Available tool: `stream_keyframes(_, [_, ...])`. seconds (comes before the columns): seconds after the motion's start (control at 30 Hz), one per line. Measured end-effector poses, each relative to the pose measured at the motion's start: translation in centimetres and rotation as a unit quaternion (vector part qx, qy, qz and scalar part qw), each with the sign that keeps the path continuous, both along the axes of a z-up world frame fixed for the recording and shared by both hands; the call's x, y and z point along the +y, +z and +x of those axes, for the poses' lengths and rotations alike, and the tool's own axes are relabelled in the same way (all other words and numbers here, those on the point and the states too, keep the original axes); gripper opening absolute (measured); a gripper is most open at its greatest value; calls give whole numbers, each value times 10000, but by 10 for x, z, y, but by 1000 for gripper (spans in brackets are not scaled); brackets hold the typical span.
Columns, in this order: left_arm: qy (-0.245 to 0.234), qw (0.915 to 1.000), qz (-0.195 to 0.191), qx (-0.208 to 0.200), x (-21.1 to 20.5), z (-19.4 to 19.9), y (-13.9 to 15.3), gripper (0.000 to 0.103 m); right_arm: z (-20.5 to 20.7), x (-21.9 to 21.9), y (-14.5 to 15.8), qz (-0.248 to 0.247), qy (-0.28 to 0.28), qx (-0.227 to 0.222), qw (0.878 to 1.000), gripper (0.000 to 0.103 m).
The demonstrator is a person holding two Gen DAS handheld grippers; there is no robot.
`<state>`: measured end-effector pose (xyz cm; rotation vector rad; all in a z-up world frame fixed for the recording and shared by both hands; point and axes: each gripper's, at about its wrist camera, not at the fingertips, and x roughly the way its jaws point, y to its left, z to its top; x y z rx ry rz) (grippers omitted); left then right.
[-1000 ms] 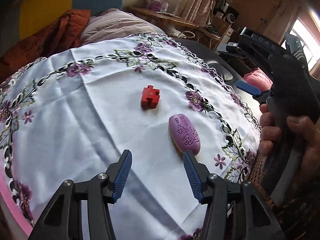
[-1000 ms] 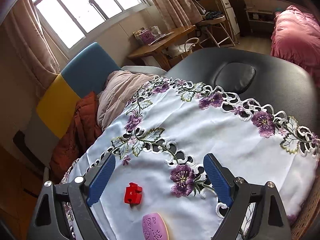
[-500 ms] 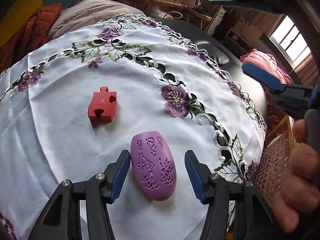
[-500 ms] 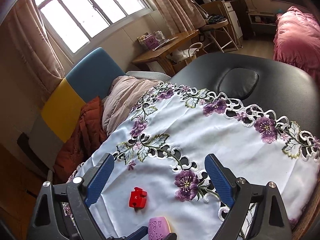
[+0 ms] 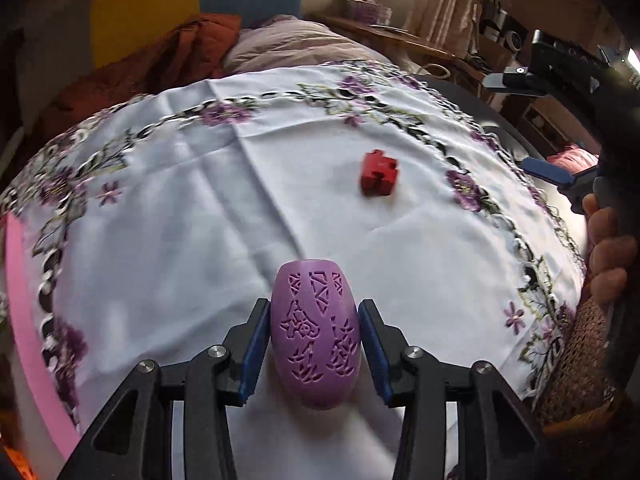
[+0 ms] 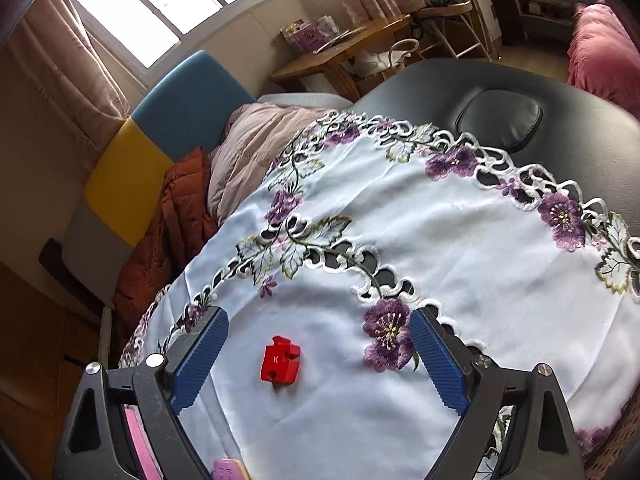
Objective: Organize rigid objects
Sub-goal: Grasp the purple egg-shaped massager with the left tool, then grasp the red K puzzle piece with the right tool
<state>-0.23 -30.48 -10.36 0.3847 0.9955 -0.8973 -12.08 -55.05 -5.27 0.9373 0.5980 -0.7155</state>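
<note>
My left gripper [image 5: 314, 338] is shut on a purple oval block [image 5: 316, 332] with carved patterns and holds it over the white embroidered tablecloth [image 5: 180, 220]. A red puzzle-piece block [image 5: 378, 174] lies on the cloth further ahead and to the right. In the right wrist view the same red block [image 6: 280, 364] lies between and just beyond the wide-open fingers of my right gripper [image 6: 316, 360], which is empty. A corner of the purple block [image 6: 226, 470] shows at the bottom edge there. The right gripper also shows at the right of the left wrist view [image 5: 560, 176].
A woven basket [image 5: 576, 364] sits at the table's right edge. The black padded table [image 6: 500, 92] extends beyond the cloth. A pink rim [image 5: 28, 320] runs along the left. Bedding and a colourful chair [image 6: 168, 128] lie behind.
My left gripper closed on the purple block and has lifted and pulled back with it, so the red block now lies farther off. The right gripper stayed open and dipped slightly towards the red block.
</note>
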Motion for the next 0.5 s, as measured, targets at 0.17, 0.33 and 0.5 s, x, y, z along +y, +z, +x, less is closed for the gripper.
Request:
stream_keyframes(0.17, [385,9981,5,-484,39,7,-14,44,10,6,-8,91,257,217,9994,93])
stream_keyframes(0.33, [336,9968,-64,-719,37,4,-17,44,28,17,-15,81,739,553,9957,75])
stream_keyframes(0.5, [306,9968,-186,-717,42,3,-17,44,62,29,-29,164,1320,1154,9844,69])
